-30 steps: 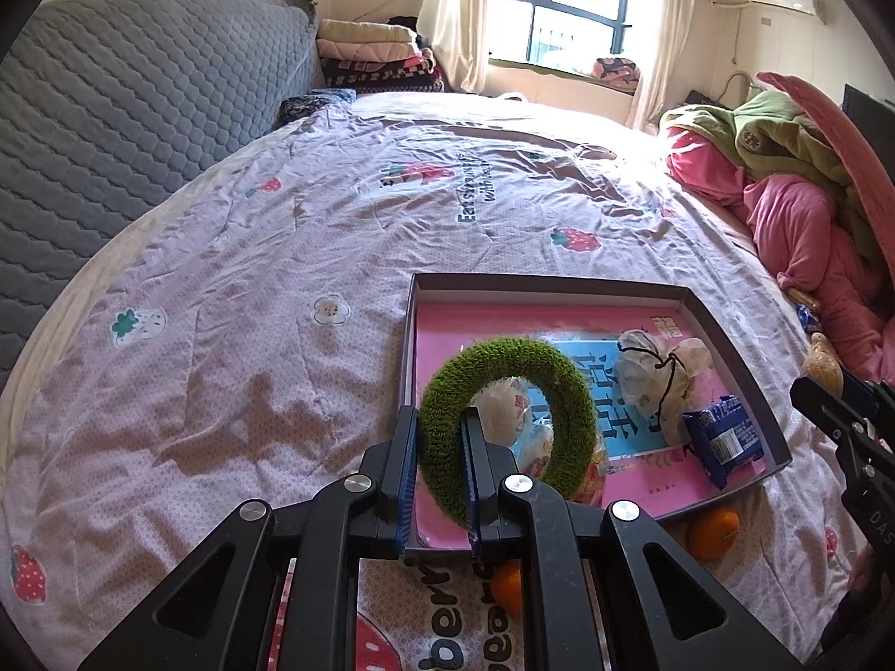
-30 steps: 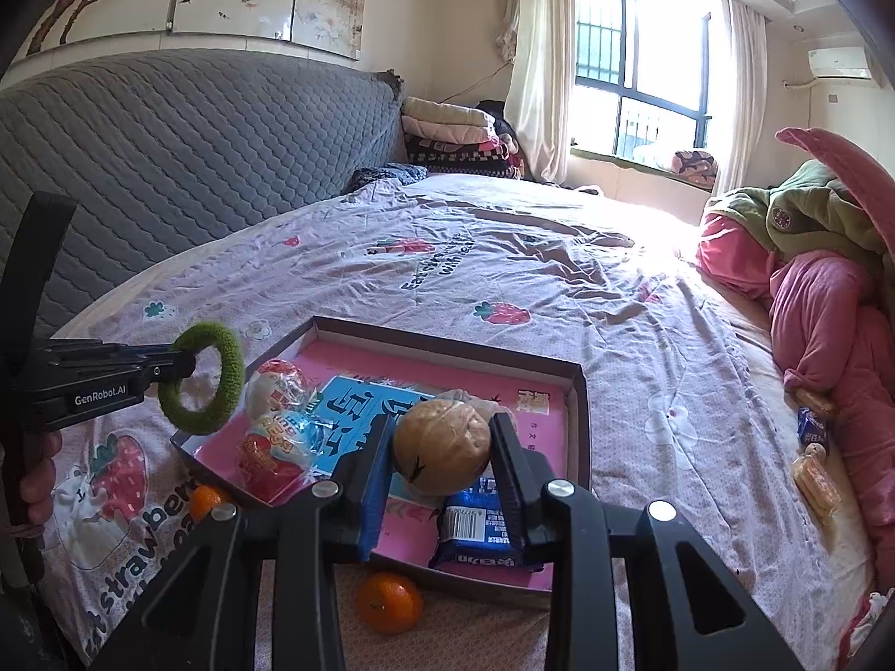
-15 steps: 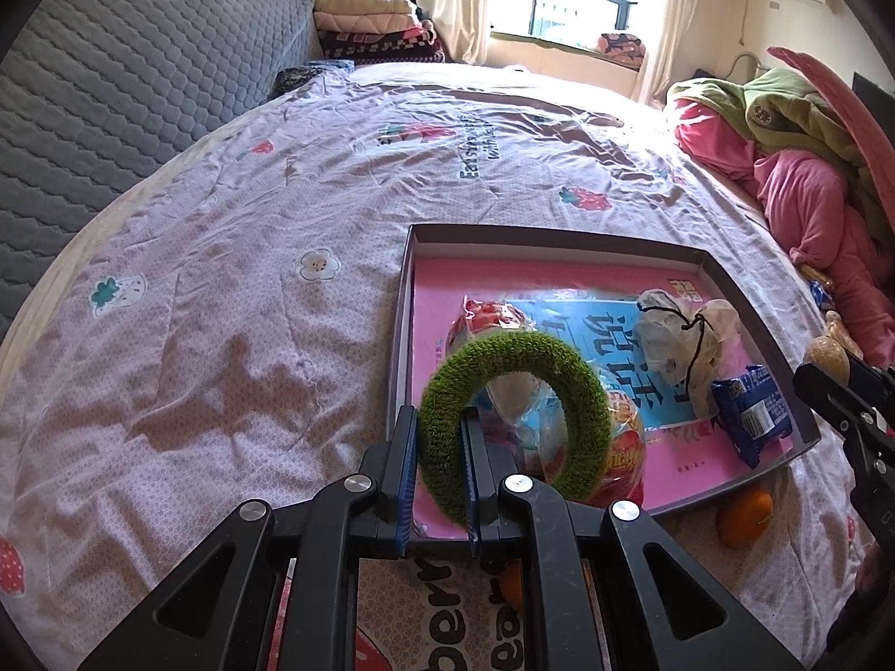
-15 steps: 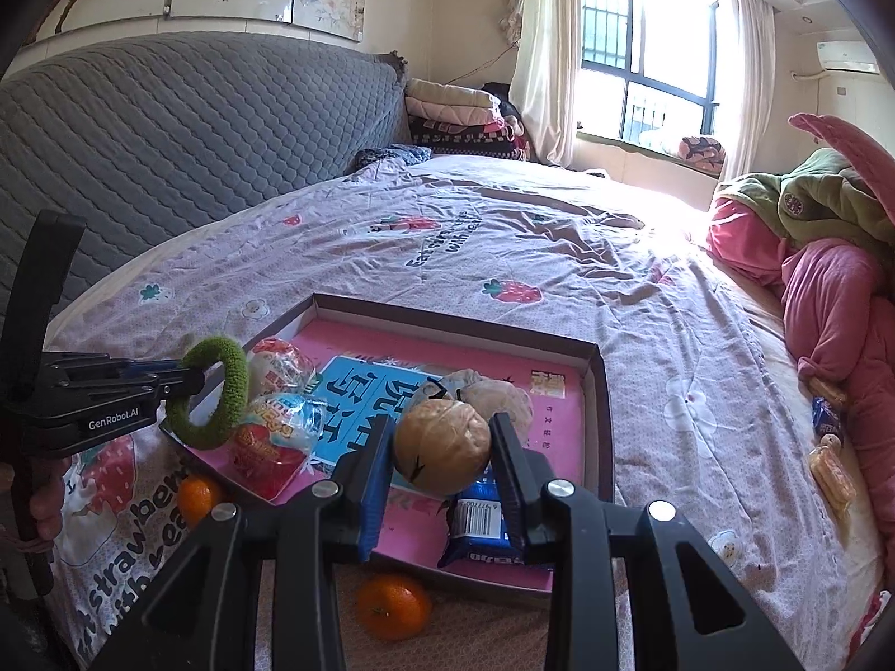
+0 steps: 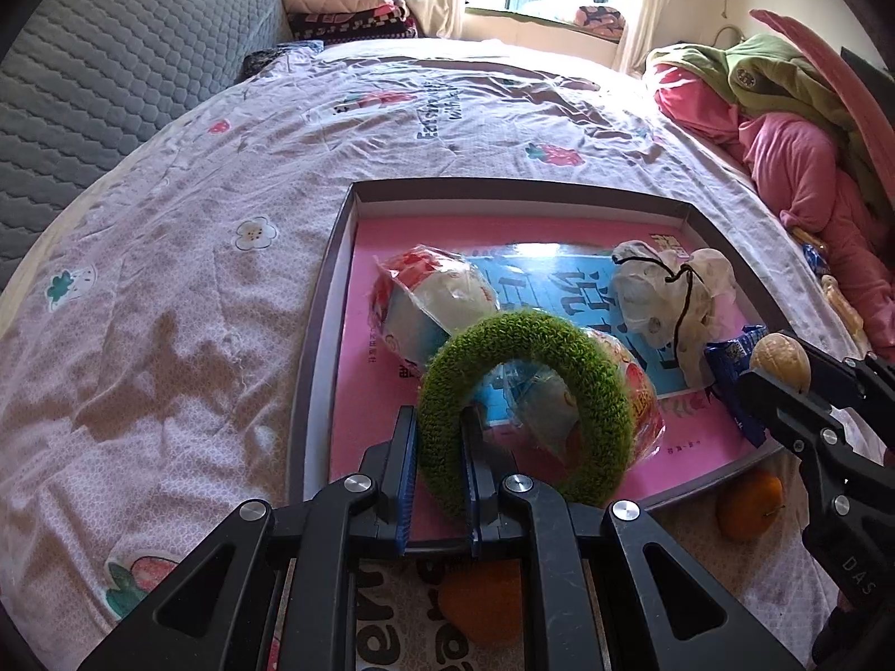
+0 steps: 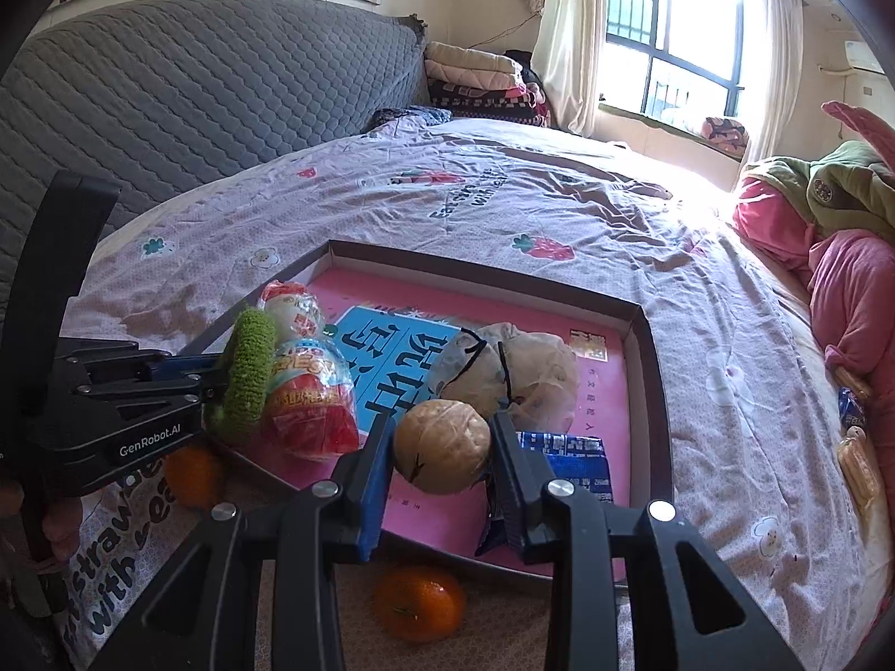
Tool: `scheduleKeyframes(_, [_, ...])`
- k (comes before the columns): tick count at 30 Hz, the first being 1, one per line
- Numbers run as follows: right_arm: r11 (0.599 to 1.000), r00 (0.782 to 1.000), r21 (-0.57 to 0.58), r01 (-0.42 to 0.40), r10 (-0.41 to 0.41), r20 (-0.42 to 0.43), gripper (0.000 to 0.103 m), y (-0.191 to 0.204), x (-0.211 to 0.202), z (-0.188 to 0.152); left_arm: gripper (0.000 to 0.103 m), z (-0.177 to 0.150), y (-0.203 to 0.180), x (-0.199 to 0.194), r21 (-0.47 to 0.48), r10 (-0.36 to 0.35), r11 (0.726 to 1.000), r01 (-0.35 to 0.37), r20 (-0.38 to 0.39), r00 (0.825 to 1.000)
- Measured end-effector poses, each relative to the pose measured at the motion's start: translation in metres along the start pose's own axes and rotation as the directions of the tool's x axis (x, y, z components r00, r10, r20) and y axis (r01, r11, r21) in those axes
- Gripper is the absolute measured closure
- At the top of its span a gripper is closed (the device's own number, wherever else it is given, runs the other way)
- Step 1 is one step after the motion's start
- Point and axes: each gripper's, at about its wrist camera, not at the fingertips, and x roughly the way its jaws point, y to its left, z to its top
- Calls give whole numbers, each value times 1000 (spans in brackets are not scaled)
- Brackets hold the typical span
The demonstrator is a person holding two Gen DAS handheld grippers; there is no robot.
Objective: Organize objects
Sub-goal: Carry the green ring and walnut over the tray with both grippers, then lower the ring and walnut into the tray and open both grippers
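**Over the pink tray, both grippers loaded**

Above the near edge of the shallow pink-floored cardboard tray (image 5: pixel 335 257), the left gripper (image 5: pixel 438 436) pinches a fuzzy green knitted ring (image 5: pixel 526 402) tight, upright over wrapped snack packets (image 5: pixel 430 302). To its right, the right gripper (image 6: pixel 442 447) clamps a round tan walnut (image 6: pixel 442 444) above a blue wrapper (image 6: pixel 576 464). Two orange tangerines (image 6: pixel 419 604) lie on the strawberry-print bedspread (image 5: pixel 168 279), just near the tray.
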Motion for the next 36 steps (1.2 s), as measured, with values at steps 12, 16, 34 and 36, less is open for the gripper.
scheduleKeyframes(12, [1000, 999, 7, -22, 22, -37, 68, 1, 18, -2, 88, 1, -1, 10, -5, -5, 1000, 5, -15, 1000])
scheduleKeyframes(16, [1000, 999, -7, -21, 21, -49, 68, 5, 23, -2, 87, 2, 1, 13, -15, -1, 1000, 0, -16, 1000])
scheduleKeyframes(34, [1000, 996, -5, -12, 12, -92, 68, 5, 35, -6, 87, 2, 9, 12, -44, 1, 999, -2, -21, 1000])
scheduleKeyframes(36, [1000, 996, -4, -12, 12, -94, 68, 4, 35, -6, 87, 2, 10, 12, -48, -3, 999, 1, -24, 1000])
